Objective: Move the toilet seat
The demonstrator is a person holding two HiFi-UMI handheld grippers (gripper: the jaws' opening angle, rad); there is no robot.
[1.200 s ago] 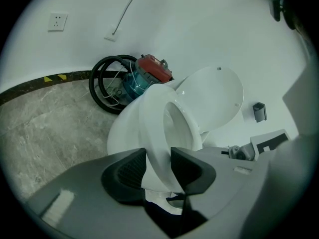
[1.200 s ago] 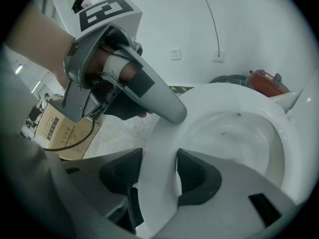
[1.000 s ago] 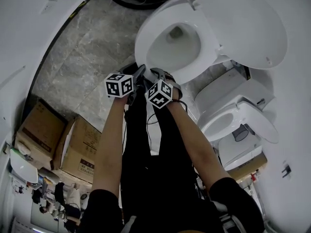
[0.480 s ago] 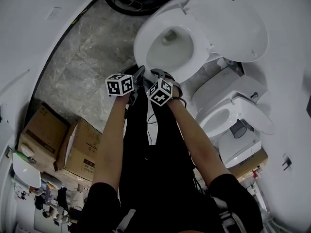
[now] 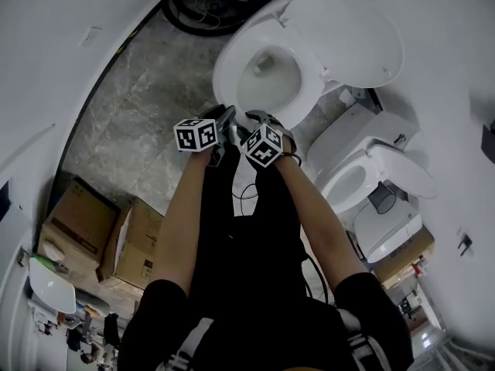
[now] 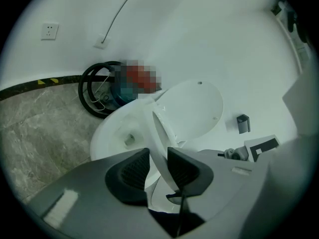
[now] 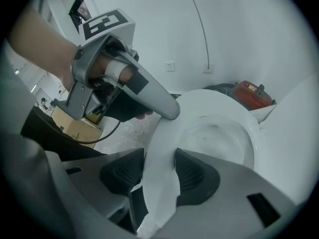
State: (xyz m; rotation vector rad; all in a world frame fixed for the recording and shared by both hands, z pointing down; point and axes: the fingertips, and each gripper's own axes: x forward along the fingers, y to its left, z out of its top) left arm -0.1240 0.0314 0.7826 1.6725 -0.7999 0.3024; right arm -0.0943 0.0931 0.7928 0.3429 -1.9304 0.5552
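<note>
- left gripper (image 6: 158, 169): pads clamp the front edge of the toilet seat (image 6: 159, 138); jaws have just been closing, with the seat's thin rim between them
- right gripper (image 7: 159, 176): pads press both faces of the same seat, at its front edge, just beside the left gripper; the white rim fills the gap between the pads
- head view: both grippers sit side by side at the front edge of the toilet, arms stretched forward, marker cubes facing up
- seat: white ring; front edge raised off the bowl (image 6: 112, 136) and tilted; back end toward the lid (image 5: 344, 37)
- lid: open, leaning back behind the bowl, apart from the seat
- bowl: white, drain visible at its bottom
- right gripper view: the left gripper's tip touches the seat's rim from the left side; a hand wraps its handle
- second toilet (image 5: 360, 184): to the right of the first, lid up, well apart from both grippers
- black hose (image 5: 189, 10): coiled on the floor (image 5: 124, 122) behind the bowl, against the wall
- cardboard boxes (image 5: 77, 222): on the floor at the left, well apart from the toilet
- floor: grey marble tiles; walls white
</note>
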